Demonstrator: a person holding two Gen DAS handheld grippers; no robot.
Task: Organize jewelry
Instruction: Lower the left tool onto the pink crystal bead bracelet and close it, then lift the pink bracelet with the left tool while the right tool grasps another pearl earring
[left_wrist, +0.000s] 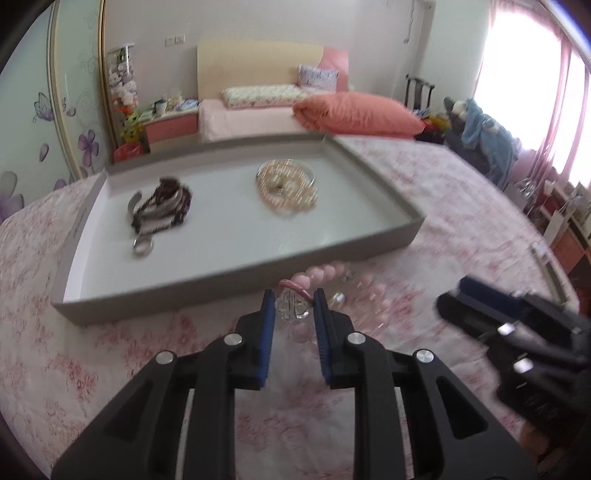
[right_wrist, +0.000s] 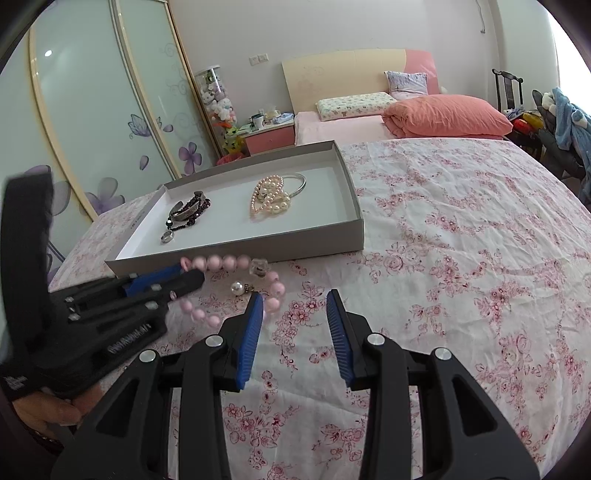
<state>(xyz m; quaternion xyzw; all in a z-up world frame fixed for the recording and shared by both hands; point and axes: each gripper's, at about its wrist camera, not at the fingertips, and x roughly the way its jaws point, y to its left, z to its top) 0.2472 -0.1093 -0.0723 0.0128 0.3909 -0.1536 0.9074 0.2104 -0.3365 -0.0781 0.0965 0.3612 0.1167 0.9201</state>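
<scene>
A pink bead bracelet (right_wrist: 229, 263) with a clear crystal bead (left_wrist: 293, 307) lies on the floral cloth just in front of the grey tray (right_wrist: 240, 251). My left gripper (left_wrist: 294, 297) is open, its fingertips on either side of the crystal bead; it also shows in the right wrist view (right_wrist: 184, 277), at the bracelet's left end. My right gripper (right_wrist: 295, 299) is open and empty, just right of the bracelet. The tray (left_wrist: 229, 269) holds a dark bead bracelet with a ring (right_wrist: 186, 214) and a pearl strand with a silver bangle (right_wrist: 271, 197).
A loose pearl earring (right_wrist: 237, 288) lies inside the bracelet loop. The floral cloth (right_wrist: 461, 277) spreads to the right of the tray. A bed with an orange pillow (right_wrist: 447, 114) and a wardrobe (right_wrist: 92, 110) stand behind.
</scene>
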